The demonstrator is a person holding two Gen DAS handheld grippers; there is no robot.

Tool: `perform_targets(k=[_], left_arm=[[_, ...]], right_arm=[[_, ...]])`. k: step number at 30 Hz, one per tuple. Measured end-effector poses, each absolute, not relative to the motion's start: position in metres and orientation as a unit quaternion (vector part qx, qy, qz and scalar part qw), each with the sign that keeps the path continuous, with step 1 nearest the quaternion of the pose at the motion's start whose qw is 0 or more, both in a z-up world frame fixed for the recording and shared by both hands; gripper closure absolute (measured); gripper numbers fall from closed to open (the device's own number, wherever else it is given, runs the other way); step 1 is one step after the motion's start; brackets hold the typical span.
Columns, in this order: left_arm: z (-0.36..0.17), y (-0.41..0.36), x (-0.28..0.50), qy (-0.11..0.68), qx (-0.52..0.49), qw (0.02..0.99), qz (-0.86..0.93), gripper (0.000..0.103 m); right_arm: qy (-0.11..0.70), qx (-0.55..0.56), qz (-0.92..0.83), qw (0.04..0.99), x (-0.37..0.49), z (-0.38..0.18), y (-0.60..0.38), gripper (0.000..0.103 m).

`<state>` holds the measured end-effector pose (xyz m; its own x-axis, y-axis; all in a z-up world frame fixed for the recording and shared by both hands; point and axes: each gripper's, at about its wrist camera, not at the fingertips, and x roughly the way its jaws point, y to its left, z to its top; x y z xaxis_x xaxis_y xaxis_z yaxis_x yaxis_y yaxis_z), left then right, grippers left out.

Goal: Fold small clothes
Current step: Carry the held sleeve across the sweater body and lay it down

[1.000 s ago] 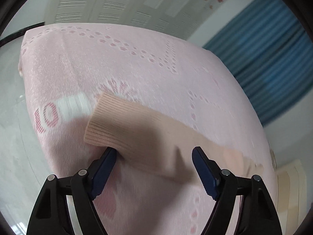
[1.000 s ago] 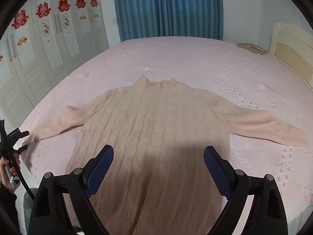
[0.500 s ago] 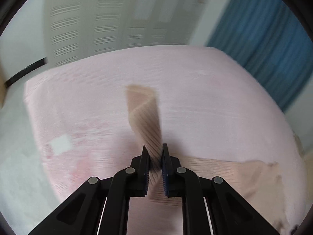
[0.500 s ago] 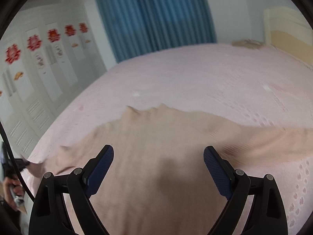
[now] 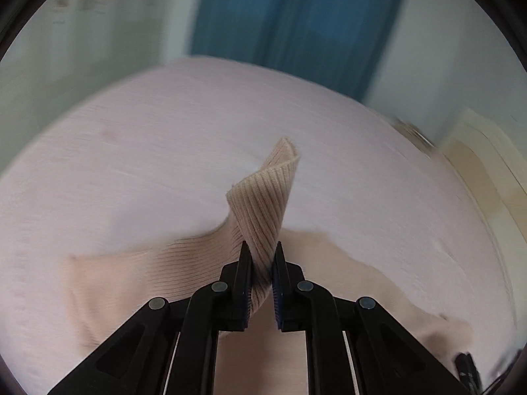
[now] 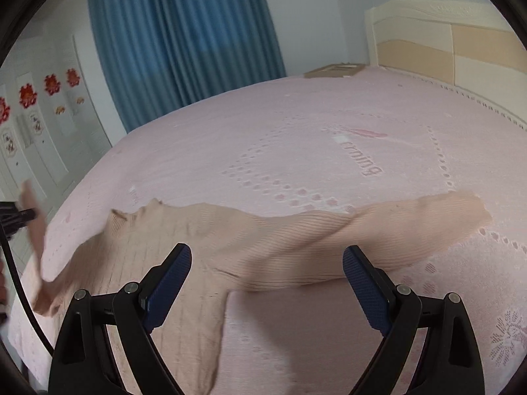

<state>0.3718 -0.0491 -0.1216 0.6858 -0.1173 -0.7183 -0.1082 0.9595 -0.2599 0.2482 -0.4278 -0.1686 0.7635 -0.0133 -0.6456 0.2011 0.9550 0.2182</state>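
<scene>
A peach ribbed sweater [image 6: 184, 243] lies flat on the pink bed [image 6: 329, 138]. My left gripper [image 5: 262, 256] is shut on the cuff of the left sleeve [image 5: 263, 197] and holds it up off the bed; the cuff stands above the fingers. In the right wrist view that lifted sleeve [image 6: 36, 230] shows at the far left, beside the left gripper's black frame [image 6: 13, 217]. My right gripper [image 6: 266, 263] is open and empty, low over the sweater's right shoulder. The right sleeve [image 6: 411, 227] lies stretched out to the right.
Blue curtains [image 6: 184, 39] hang behind the bed. A cream headboard [image 6: 444, 49] stands at the right, with a flat brown item [image 6: 332, 70] at the bed's far corner. White wardrobe doors with red decals [image 6: 29, 105] line the left wall.
My left gripper shut on the left sleeve cuff, lifted it and swung it toward the sweater's body. My right gripper moved right, toward the right sleeve, and stayed open.
</scene>
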Motion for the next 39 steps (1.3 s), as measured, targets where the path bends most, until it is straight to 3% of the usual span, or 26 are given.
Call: perform_targets(k=[6, 10, 14, 18, 19, 20, 22, 30, 32, 34, 36, 39], left_arm=[[-0.176, -0.170, 0.381, 0.449, -0.085, 0.883, -0.107, 0.092], [-0.205, -0.198, 0.377, 0.483, -0.086, 0.859, -0.144, 0.092], [-0.222, -0.201, 0.360, 0.534, -0.092, 0.821, -0.182, 0.079], [-0.218, -0.169, 0.363, 0.527, -0.106, 0.825, -0.174, 0.071], [-0.213, -0.156, 0.359, 0.518, -0.111, 0.831, -0.169, 0.060], [-0.210, -0.142, 0.354, 0.508, -0.115, 0.838, -0.163, 0.040], [-0.203, -0.114, 0.341, 0.482, -0.121, 0.854, -0.153, 0.026], [-0.202, 0.016, 0.306, 0.434, -0.112, 0.893, -0.022, 0.027], [-0.208, 0.042, 0.302, 0.439, -0.122, 0.890, -0.009, 0.030], [-0.214, 0.064, 0.300, 0.433, -0.152, 0.889, -0.007, 0.034], [-0.222, 0.071, 0.305, 0.433, -0.167, 0.886, -0.003, 0.036], [-0.240, 0.065, 0.324, 0.445, -0.168, 0.879, 0.009, 0.044]], right_arm=[[0.336, 0.166, -0.065, 0.925, 0.242, -0.166, -0.451, 0.011], [0.335, 0.182, -0.064, 0.922, 0.240, -0.166, -0.456, 0.011], [0.348, 0.180, -0.047, 0.919, 0.245, -0.168, -0.449, 0.011], [0.351, 0.163, -0.040, 0.921, 0.250, -0.170, -0.438, 0.011], [0.353, 0.160, -0.037, 0.921, 0.251, -0.172, -0.435, 0.011], [0.355, 0.159, -0.034, 0.921, 0.253, -0.172, -0.433, 0.011], [0.363, 0.159, -0.023, 0.918, 0.256, -0.177, -0.427, 0.011], [0.398, 0.163, 0.004, 0.903, 0.271, -0.198, -0.404, 0.012], [0.405, 0.160, 0.006, 0.900, 0.274, -0.202, -0.398, 0.017], [0.420, 0.149, 0.013, 0.895, 0.278, -0.208, -0.390, 0.034], [0.432, 0.142, 0.015, 0.891, 0.283, -0.215, -0.384, 0.044], [0.439, 0.139, 0.021, 0.887, 0.289, -0.224, -0.373, 0.047]])
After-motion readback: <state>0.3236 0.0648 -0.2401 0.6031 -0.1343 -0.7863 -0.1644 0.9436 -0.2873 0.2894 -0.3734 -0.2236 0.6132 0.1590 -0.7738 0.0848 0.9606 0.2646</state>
